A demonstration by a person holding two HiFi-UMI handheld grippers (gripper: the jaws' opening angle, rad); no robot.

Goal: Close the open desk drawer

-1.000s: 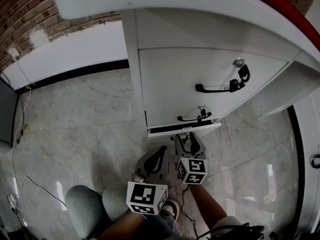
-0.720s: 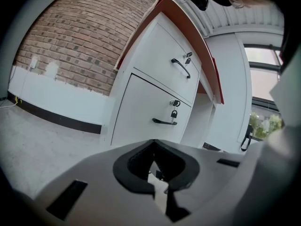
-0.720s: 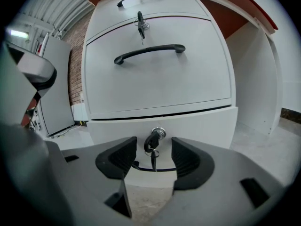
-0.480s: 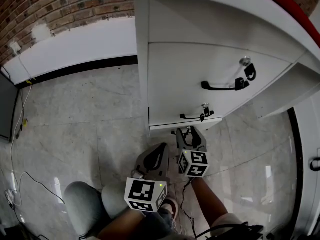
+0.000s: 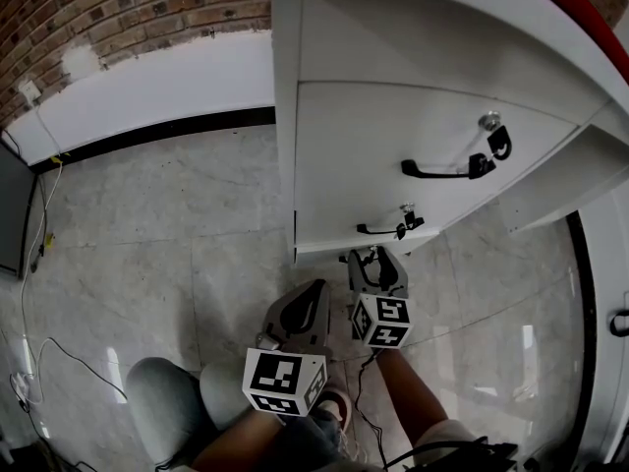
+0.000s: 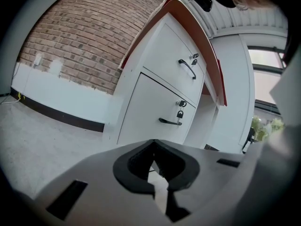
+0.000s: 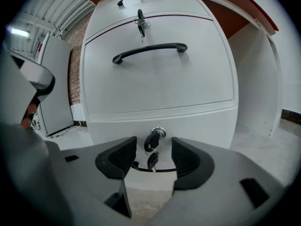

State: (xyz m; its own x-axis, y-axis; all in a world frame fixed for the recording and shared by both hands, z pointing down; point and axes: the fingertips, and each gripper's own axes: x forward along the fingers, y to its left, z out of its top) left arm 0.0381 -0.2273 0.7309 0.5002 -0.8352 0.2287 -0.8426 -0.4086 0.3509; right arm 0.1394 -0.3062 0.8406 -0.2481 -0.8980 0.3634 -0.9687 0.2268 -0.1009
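A white desk pedestal (image 5: pixel 334 155) stands ahead with black-handled drawers. Its lowest drawer (image 7: pixel 160 121) shows only a thin white lip (image 5: pixel 334 252) at the cabinet's foot, with no dark gap above it. My right gripper (image 5: pixel 373 264) is open and right at that drawer front. In the right gripper view its jaws (image 7: pixel 153 159) stand either side of the key (image 7: pixel 151 160) hanging from the drawer's lock (image 7: pixel 158 133). My left gripper (image 5: pixel 316 293) is shut on nothing, held back and left of the right one, above the floor; the left gripper view (image 6: pixel 154 145) looks at the pedestal's side.
Above the low drawer a larger drawer carries a long handle (image 7: pixel 149 51) and a keyed lock (image 7: pixel 140 20). The brick wall (image 5: pixel 118 18) and white skirting (image 5: pixel 147 106) run at the left. Cables (image 5: pixel 39 254) trail on the tiled floor. A person's knee (image 5: pixel 167 401) is below.
The lowest drawer has slid into the cabinet: the dark gap above its front is gone. My right gripper has followed it toward the cabinet. The left gripper has hardly moved.
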